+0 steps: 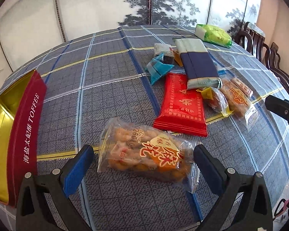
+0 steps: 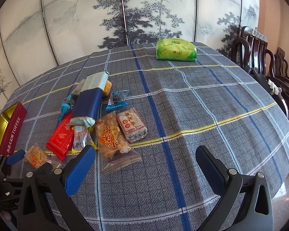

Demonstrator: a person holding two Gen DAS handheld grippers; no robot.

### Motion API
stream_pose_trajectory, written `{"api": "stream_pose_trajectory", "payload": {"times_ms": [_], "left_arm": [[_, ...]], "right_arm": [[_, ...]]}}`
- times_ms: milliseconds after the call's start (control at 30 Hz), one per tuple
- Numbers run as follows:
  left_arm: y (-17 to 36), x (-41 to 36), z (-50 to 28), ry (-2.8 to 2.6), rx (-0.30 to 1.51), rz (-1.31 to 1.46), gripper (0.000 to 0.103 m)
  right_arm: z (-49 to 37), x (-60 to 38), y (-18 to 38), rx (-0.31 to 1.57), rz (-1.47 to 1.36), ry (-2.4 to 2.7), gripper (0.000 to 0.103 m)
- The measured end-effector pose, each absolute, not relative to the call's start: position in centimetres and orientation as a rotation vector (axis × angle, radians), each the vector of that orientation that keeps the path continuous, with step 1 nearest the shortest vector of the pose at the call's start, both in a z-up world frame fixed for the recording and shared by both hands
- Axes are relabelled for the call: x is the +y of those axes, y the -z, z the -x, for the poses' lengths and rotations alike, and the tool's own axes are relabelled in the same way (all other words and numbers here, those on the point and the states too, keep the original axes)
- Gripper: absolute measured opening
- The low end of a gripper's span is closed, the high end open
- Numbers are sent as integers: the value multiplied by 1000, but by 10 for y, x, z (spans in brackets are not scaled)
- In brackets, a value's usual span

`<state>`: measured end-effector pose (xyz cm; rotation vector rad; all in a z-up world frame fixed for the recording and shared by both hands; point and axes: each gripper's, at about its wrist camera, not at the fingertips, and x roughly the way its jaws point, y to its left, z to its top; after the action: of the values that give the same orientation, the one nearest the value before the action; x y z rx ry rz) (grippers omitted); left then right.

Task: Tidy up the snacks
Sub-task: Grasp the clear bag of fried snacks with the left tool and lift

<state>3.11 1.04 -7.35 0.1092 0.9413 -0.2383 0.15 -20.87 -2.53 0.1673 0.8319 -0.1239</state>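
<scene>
Left tool (image 1: 142, 159) spread wide, straddling a clear pack of fried twists (image 1: 144, 152) lying flat on the plaid-covered surface (image 1: 106, 88), pads not yet touching. Red toffee tin (image 1: 27, 127) open at 9 o'clock. Red packet (image 1: 181, 105) at 1 o'clock. Right tool (image 2: 144, 163) wide, empty, over bare cloth.
</scene>
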Motion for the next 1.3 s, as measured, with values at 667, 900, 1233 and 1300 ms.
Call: {"api": "stream_pose_trajectory", "payload": {"times_ms": [667,900,1233,1300], "left_arm": [[43,12,-20,329,849,-81,36],[15,31,-16,295,792,-51,18],[-37,80,-8,220,682,-10,16],[-53,97,-8,193,647,8,16]], "right_arm": [[2,-191,24,837,-150,107,103],[7,-187,21,830,-133,107,103],[8,-185,23,841,-127,103,103],[8,-185,23,837,-125,101,103]]}}
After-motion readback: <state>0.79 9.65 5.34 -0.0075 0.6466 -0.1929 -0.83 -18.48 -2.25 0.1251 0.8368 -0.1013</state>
